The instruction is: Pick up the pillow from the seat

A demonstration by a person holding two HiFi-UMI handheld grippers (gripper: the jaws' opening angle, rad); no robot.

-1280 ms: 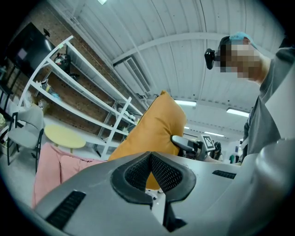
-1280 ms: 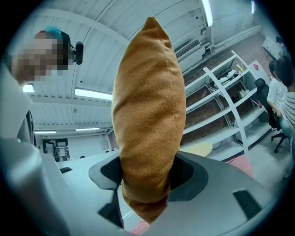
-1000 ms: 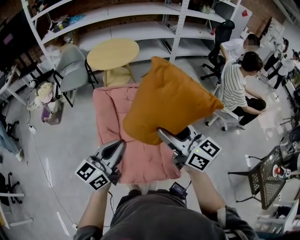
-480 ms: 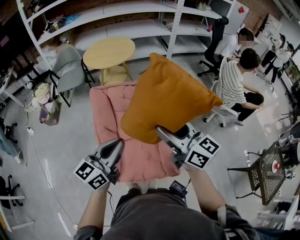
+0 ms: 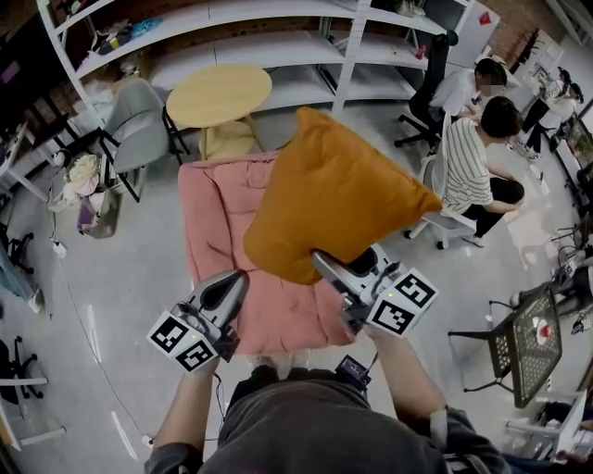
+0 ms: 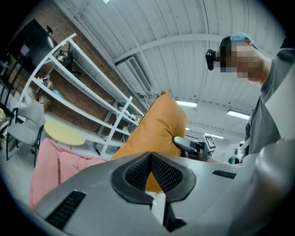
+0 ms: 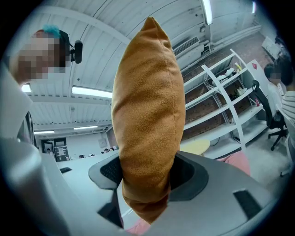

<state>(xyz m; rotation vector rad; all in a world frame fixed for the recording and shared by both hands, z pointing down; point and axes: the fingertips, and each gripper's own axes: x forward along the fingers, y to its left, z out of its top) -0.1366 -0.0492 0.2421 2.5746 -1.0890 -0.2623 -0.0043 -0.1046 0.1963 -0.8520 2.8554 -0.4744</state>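
Head view: orange pillow (image 5: 334, 199) held up at frame centre, lifted off the pink seat (image 5: 218, 213) below it.
Right tongs (image 5: 321, 264): clamped on the pillow's lower corner; in the right gripper view both pads (image 7: 108, 171) press into the fabric.
Left tongs (image 5: 238, 280): lower left of the pillow, not touching it; in the left gripper view the tips meet with nothing between them.
Background: white shelves (image 5: 278, 18) along the top edge; seated person in a striped shirt (image 5: 463, 167) at right.
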